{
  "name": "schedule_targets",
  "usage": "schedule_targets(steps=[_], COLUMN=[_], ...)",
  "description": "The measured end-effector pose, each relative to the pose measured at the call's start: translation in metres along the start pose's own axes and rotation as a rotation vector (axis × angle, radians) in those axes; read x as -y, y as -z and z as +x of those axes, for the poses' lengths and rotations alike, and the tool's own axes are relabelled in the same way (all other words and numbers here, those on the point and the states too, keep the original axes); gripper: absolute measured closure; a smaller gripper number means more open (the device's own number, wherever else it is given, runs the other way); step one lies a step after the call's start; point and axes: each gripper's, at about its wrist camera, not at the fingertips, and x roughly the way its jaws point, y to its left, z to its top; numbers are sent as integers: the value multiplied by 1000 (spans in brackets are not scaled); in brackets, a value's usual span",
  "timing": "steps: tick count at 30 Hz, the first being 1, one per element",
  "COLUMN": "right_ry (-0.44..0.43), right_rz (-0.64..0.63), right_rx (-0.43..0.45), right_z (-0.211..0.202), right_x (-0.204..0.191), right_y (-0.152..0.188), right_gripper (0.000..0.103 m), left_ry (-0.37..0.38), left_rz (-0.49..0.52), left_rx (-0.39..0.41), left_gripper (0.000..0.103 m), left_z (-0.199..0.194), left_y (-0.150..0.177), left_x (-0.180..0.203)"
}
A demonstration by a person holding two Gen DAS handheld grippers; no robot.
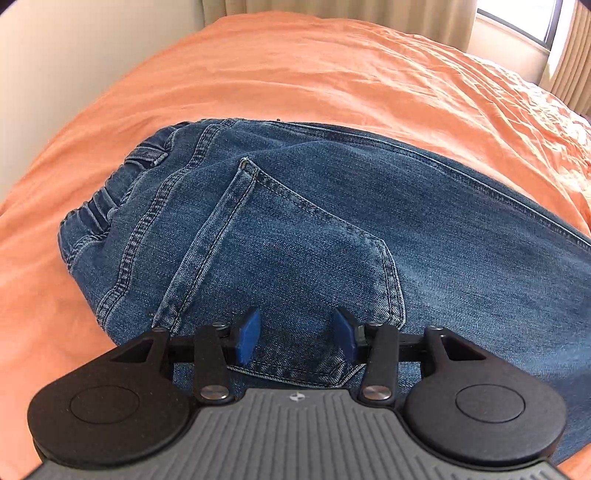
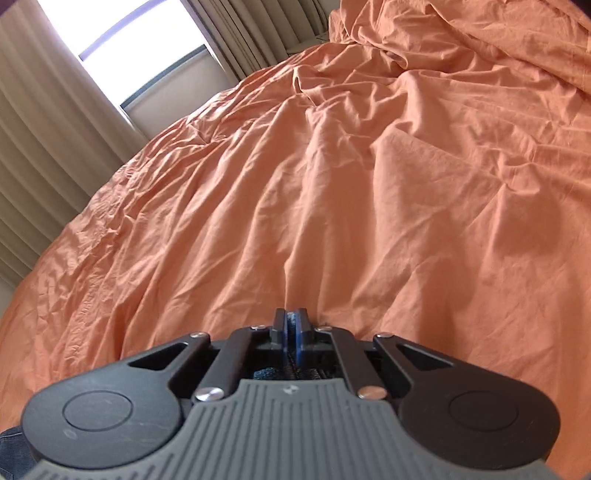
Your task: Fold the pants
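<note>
Blue denim pants [image 1: 332, 229] lie on the orange bedsheet [image 1: 295, 74], waistband at the left, back pocket facing up. My left gripper [image 1: 297, 332] is open just above the pocket's lower edge, its blue pads [image 1: 248, 338] apart and holding nothing. In the right wrist view my right gripper [image 2: 292, 330] is shut on a thin strip of denim [image 2: 293, 371] that shows between and behind the pads. A bit of denim [image 2: 13, 448] also shows at the lower left corner. The rest of the pants is hidden below that gripper.
The wrinkled orange sheet [image 2: 332, 184] covers the whole bed. Beige curtains [image 2: 55, 129] and a bright window [image 2: 129, 33] stand beyond the far bed edge. A pale wall [image 1: 74, 55] is at the left in the left wrist view.
</note>
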Motion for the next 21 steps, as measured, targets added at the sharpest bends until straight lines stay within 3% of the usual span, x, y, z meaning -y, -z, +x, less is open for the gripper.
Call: schedule_targets(steps=[2,3,5,8,13,19,20,21], right_ry=[5,-5,-22,-52,-97,-168,-178,-196], right_rz=[15,24,25,41,190,418,451,481], right_rx=[-17,-8,23,25,22,-9,-12,-15], right_z=[-2,-8,-27,-59,-106,-108,-104,-101], right_x=[3,5,10,19,53,86,89,91], right_y=[0,0,2,13,54,95,99,102], right_gripper=[99,86,77,76,74,75,77,86], left_ry=[15,22,27,49,77,108,112,119], left_rz=[4,5,1,-14,-33,-54,-62,-67], left_rx=[9,18,37,64,111,117,114,110], left_gripper=[40,38,32,32,32,32,32,32], left_z=[-4,-8,-15,-26,-46,-62,-64,-66], left_y=[1,1,3,7,15,25,27,29], left_x=[-1,-1,-2,-3,0,2,2,2])
